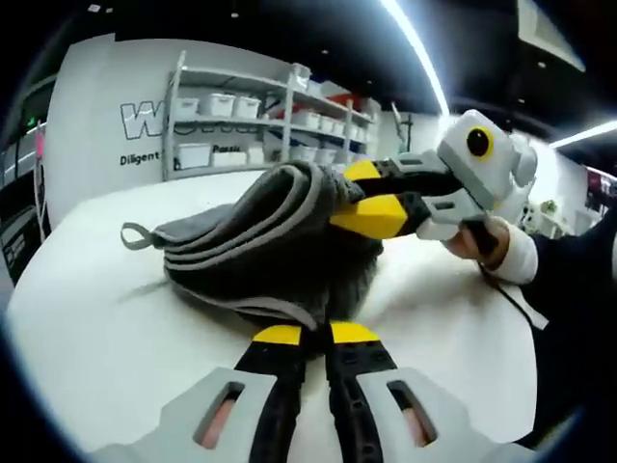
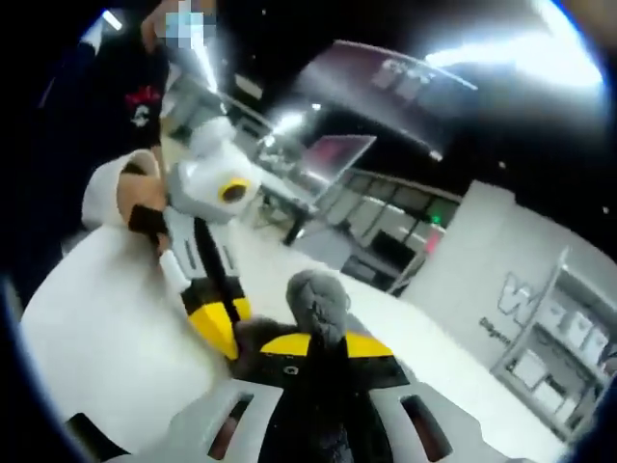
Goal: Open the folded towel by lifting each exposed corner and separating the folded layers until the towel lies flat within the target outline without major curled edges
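A grey folded towel with lighter edge bands and a hanging loop is bunched up on the white table. In the left gripper view, my left gripper is shut on the towel's near edge, its yellow tips close together. My right gripper comes in from the right and clamps the towel's raised top fold. In the right gripper view, a wad of towel rises between the yellow tips of my right gripper. My left gripper bites the towel just to the left.
A person's hand in a white cuff holds the right gripper. Shelves with white bins and a lettered white wall stand behind the table. The table's bare surface spreads left of the towel.
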Motion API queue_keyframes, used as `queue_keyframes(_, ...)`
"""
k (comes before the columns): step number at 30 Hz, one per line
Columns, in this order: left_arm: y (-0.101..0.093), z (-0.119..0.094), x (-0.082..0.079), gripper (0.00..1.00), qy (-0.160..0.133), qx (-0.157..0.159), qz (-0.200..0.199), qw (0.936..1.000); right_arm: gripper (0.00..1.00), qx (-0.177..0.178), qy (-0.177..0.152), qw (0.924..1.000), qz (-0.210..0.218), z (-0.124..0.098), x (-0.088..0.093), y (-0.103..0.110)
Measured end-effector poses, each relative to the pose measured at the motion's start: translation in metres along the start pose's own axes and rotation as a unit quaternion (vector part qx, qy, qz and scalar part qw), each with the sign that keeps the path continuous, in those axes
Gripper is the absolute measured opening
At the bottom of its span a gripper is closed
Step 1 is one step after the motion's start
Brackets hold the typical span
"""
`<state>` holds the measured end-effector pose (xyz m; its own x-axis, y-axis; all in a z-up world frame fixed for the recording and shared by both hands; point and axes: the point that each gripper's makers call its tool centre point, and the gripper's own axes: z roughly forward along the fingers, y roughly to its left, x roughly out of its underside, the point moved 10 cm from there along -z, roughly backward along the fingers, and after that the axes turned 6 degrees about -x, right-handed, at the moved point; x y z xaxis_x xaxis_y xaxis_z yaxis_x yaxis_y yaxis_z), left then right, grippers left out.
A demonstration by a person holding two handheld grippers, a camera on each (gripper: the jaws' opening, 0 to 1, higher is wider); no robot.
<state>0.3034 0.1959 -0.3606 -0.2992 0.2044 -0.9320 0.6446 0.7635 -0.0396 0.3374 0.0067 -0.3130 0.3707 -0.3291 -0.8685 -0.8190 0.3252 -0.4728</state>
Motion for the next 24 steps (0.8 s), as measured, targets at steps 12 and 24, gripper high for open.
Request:
queue_keyframes(12, 0.003, -0.001, -0.001, 0.06, -0.005, -0.014, 0.002, 0.9999, 0.04, 0.010, -0.014, 0.9997, 0.019, -0.006, -0.003, -0.005)
queue_keyframes(24, -0.008, -0.004, 0.001, 0.06, -0.008, -0.037, 0.002, 0.9993, 0.04, 0.024, -0.026, 0.9979, 0.054, -0.012, -0.003, -0.012)
